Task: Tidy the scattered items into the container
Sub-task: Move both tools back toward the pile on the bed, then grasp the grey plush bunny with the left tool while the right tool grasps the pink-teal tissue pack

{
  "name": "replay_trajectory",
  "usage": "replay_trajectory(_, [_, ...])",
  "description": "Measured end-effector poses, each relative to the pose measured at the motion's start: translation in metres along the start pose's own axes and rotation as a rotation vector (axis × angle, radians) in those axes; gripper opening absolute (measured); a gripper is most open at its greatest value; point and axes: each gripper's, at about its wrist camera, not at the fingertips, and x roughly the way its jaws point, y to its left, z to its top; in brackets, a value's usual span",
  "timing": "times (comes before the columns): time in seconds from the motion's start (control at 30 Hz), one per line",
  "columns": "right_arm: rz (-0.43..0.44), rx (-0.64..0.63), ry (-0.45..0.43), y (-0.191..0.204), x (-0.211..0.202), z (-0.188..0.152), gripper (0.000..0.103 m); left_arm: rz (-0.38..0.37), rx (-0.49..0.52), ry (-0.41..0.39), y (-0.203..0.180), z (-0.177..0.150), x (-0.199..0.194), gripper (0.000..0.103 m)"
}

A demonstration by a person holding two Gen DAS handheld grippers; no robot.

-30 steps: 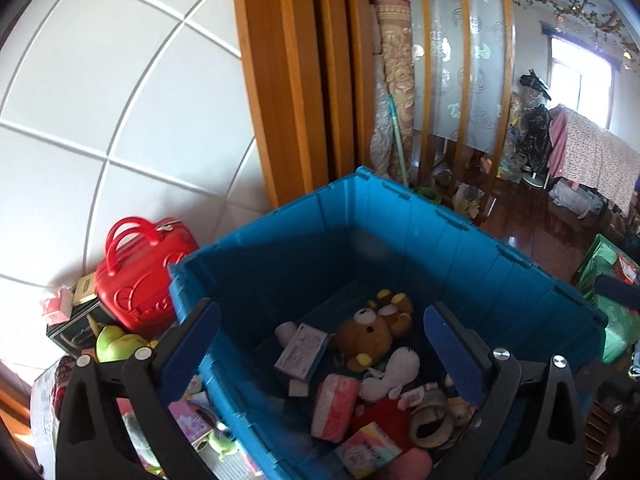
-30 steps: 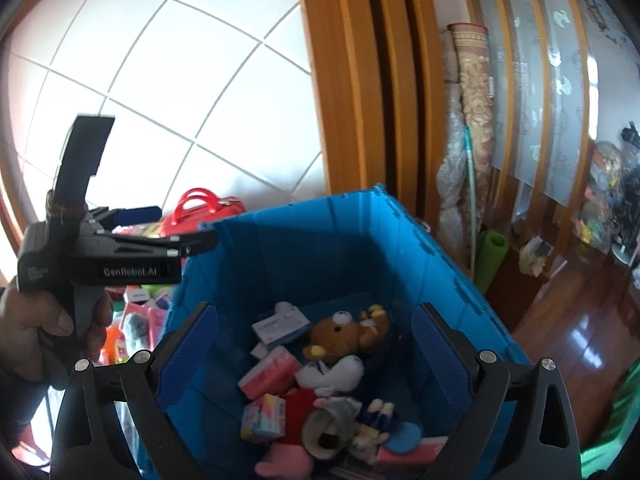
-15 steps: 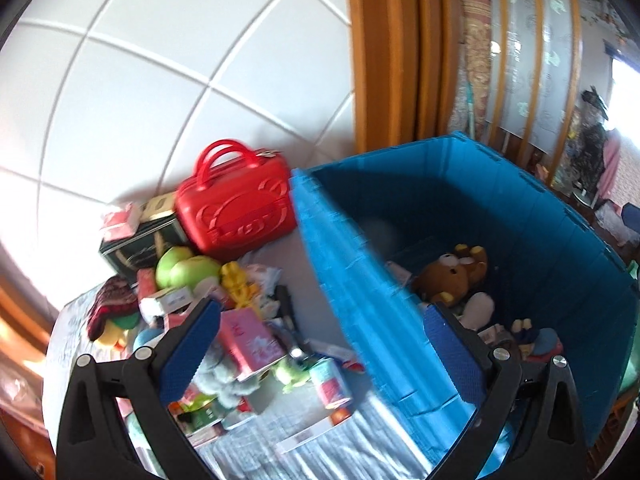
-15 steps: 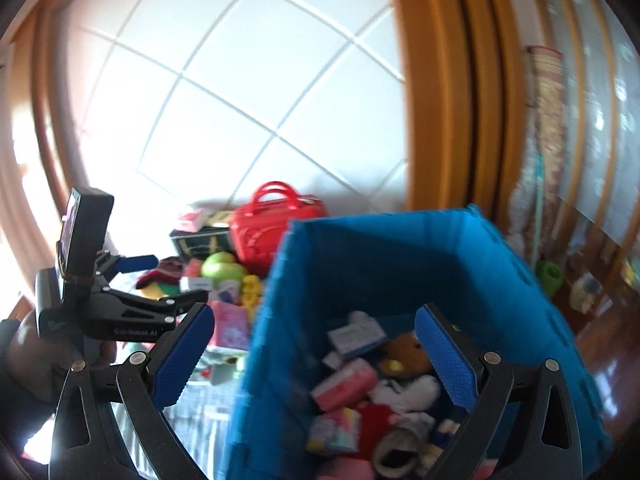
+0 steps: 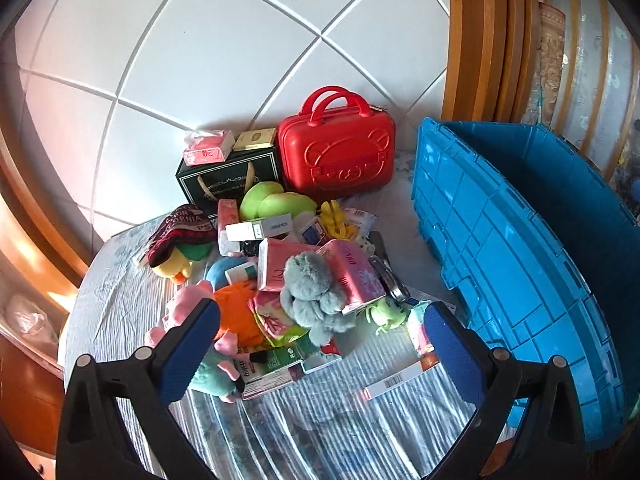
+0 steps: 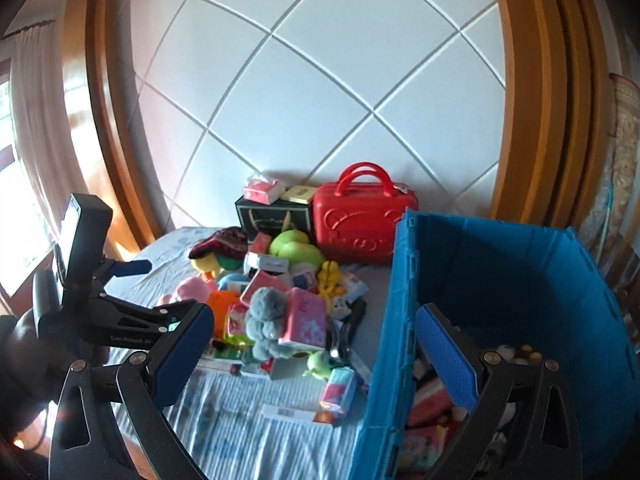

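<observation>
My bin (image 5: 516, 264) sits at the bed's (image 5: 320, 420) right edge. The toy pile (image 5: 296, 280) lies left of it. A case (image 5: 338, 152) and box (image 5: 228, 180) stand behind, against the wall (image 5: 224, 48).

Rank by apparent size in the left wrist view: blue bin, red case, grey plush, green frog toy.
1. blue bin
2. red case
3. grey plush, though nearer the camera
4. green frog toy

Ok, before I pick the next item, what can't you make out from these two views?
- Blue bin contents: in the right wrist view mostly hidden by its near wall and the right gripper; in the left wrist view, not visible.
- Items under the grey plush: buried in the pile.
- Flat box label: too small to read.
</observation>
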Motion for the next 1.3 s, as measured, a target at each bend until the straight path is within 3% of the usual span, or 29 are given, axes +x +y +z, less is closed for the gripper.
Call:
replay_trajectory(0.37, [-0.048, -0.031, 0.091, 0.036, 0.051, -0.032, 0.102, -0.042, -0.010, 0.069, 0.034, -0.015, 0.044, 0.103])
replay_trajectory(0.57, [-0.076, -0.004, 0.181, 0.045, 0.101, -0.073, 0.102, -0.067, 0.010, 0.122, 0.034, -0.020, 0.087, 0.103])
replay_trajectory(0.83, [-0.169, 0.086, 0.292, 0.035, 0.178, -0.139, 0.101, -0.108, 0.019, 0.144, 0.028, -0.023, 0.155, 0.103])
replay_trajectory(1.17, [-0.275, 0.107, 0.324, 0.019, 0.252, -0.183, 0.101, -0.118, -0.025, 0.134, 0.026, -0.020, 0.235, 0.099])
replay_trajectory(1.3, [-0.308, 0.128, 0.333, 0.010, 0.269, -0.189, 0.101, -0.061, -0.030, 0.148, 0.020, -0.018, 0.265, 0.093])
